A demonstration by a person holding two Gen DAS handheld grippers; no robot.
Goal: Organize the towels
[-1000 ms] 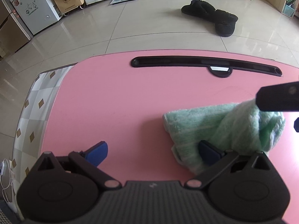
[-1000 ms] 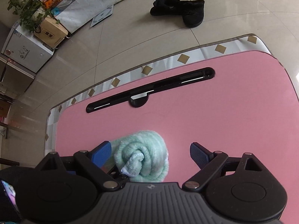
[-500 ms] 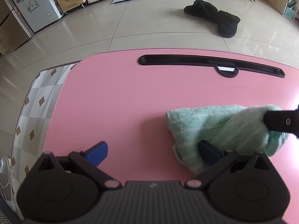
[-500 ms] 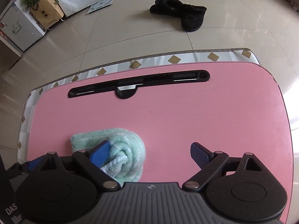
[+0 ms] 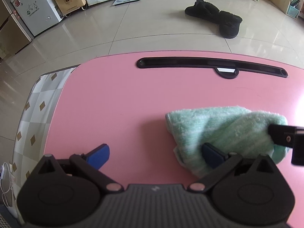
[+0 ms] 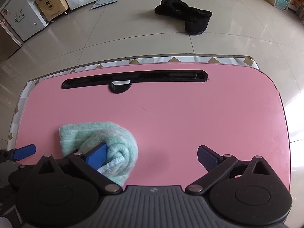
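A mint-green towel (image 5: 226,133), rolled into a loose bundle, lies on the pink desk (image 5: 133,104) toward its near edge; in the right wrist view the same towel (image 6: 106,138) sits at the lower left, its coiled end turned toward the camera. The left gripper (image 5: 154,154) stands with its jaws wide apart: its left blue pad hangs over bare pink surface, while its right pad lies against the near edge of the towel, with nothing clamped between them. The right gripper (image 6: 152,155) has its jaws opening and already far apart; its left blue pad rests against the rolled end of the towel, its right pad is well clear over the bare desk, and the gap between the two holds mostly empty surface. From the left wrist view, a black finger of the right gripper reaches in from the right edge and overlaps the far end of the towel. A long black slot with a rounded tab (image 6: 133,78) runs along the far side of the desk. A white cloth with tan diamonds (image 5: 38,102) shows beneath the desk at its left and far edges. Beyond, on the glossy tiled floor (image 6: 133,28), lie a pair of black fuzzy slippers (image 6: 186,18), a cardboard box holding a plant (image 6: 50,2), and a white chest freezer (image 5: 34,9).
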